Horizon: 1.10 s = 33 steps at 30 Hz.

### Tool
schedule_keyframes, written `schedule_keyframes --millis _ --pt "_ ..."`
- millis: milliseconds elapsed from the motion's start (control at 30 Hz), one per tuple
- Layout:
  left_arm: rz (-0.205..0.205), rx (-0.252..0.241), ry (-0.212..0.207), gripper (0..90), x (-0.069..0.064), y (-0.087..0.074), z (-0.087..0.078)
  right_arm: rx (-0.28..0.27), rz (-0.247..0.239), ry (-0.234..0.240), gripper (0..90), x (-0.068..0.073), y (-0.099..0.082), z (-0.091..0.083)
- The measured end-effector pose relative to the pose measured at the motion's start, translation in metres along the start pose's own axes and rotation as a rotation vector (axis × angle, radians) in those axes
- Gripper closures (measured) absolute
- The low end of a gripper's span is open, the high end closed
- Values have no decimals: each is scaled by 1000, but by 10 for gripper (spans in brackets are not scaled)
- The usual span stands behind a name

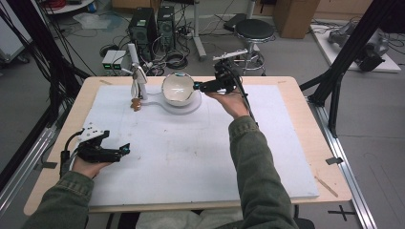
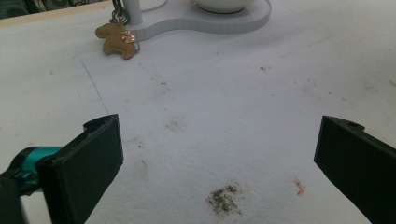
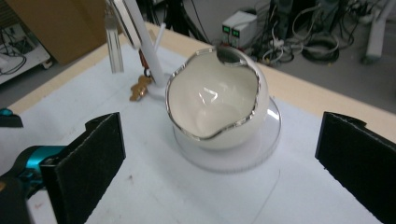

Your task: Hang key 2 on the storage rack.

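the white bowl [image 3: 215, 103], glossy with a wavy silver-edged rim, sits on the round end of a white stand base [image 3: 261, 154] at the far middle of the white mat [image 1: 191, 152]. it is tipped toward the right gripper [image 1: 203, 87], which shows its empty inside. that gripper hovers just right of the rim with its jaws spread wide and nothing between them, likely lined up so the bowl wall can pass between the pads. from the base's left end rises a thin white post [image 1: 135, 71], and a small gold charm [image 2: 116, 39] hangs at its foot, touching the mat. the left gripper [image 1: 125, 149] rests well apart at the near left, jaws also wide and empty over stained mat, seemingly parked out of the way while the right hand [image 1: 234, 102] works.
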<state>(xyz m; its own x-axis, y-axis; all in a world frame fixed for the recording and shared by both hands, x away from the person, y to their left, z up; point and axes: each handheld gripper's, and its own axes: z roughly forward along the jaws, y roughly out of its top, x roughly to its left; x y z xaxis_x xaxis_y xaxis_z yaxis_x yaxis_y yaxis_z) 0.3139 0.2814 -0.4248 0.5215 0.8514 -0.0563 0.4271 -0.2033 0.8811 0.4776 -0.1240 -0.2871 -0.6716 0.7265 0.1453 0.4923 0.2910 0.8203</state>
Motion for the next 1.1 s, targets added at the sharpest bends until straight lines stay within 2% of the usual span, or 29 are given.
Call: schedule_keyframes --millis 200,300,400,533,800,1100 --pt "-1 -1 0 17 0 0 0 2 16 -6 5 -6 -10 -9" --pt "-2 -2 1 17 0 0 0 -3 36 7 5 -10 -16 -12" --pt "-1 0 4 17 0 0 0 17 28 -11 5 -13 -18 -16" --pt "2 1 6 17 0 0 0 1 38 -18 5 -15 -24 -21" --pt "4 -3 10 17 -1 0 0 6 59 -37 5 -20 -47 -26" --pt "5 0 18 17 -2 0 0 -6 103 -72 5 -28 -79 -43"
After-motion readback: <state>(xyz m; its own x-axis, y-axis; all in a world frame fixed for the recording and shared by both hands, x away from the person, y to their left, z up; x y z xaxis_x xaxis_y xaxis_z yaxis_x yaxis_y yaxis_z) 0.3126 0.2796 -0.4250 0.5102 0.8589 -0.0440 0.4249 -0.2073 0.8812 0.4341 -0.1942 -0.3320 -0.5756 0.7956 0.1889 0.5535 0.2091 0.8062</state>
